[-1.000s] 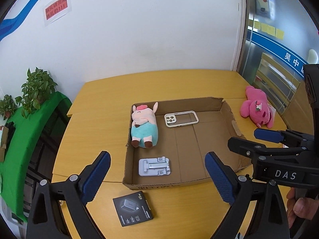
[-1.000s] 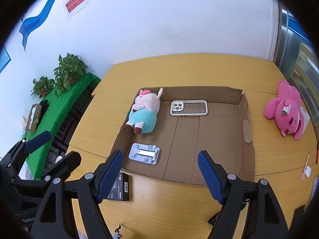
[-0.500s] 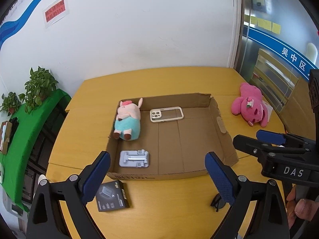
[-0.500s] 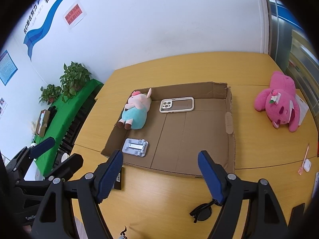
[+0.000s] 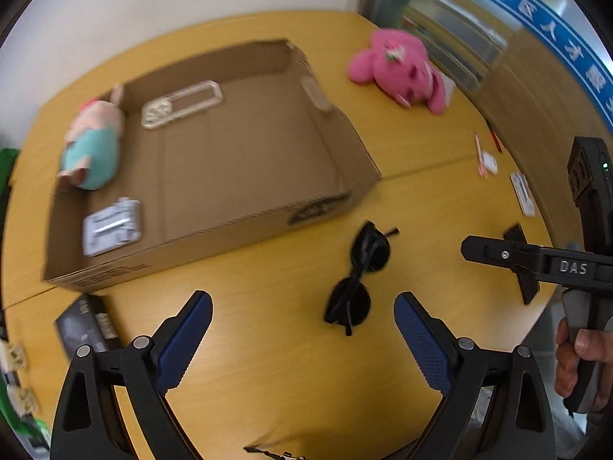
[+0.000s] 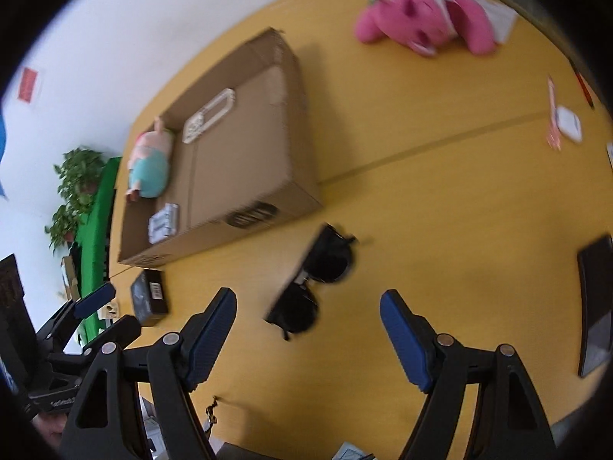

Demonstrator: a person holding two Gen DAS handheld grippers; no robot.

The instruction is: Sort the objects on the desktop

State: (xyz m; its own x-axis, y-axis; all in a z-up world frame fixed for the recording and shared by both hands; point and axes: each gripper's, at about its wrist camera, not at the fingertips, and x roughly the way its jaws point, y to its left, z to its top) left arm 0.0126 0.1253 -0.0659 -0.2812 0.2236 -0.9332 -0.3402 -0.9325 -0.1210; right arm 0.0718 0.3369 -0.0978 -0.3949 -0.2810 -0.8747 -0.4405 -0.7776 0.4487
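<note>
left wrist view: left gripper (image 5: 302, 322) spread wide, nothing between the blue pads, hovering over the yellow table (image 5: 268, 364). black sunglasses (image 5: 358, 280) lying folded on the table just ahead, slightly right of centre line, outside the cardboard box (image 5: 214, 230) and near its front right corner. inside the box: pig plush (image 5: 92, 149), clear phone case (image 5: 182, 104), grey phone stand (image 5: 112, 226). black charger box (image 5: 86, 324) on the table by the box's near left corner. pink plush (image 5: 398, 71) well apart, past the box on the right. right gripper seen side-on at the right edge, held in a hand (image 5: 578, 360).

right wrist view: right gripper (image 6: 306, 327) likewise wide open and empty. sunglasses (image 6: 312, 283) just ahead between the finger lines, blurred. box (image 6: 230, 226) beyond to the left, pink plush (image 6: 421, 25) far up right, dark phone (image 6: 595, 303) at right edge.

risks, as judgement: both tools aimed toward the same sunglasses, so a clash likely if both close in. thin, low frame on smooth wood apt to slide or pivot under a one-sided pinch; pads pressing the lenses apt to smear or slip. motion blur suggests speed, making overshoot into the box wall possible.
</note>
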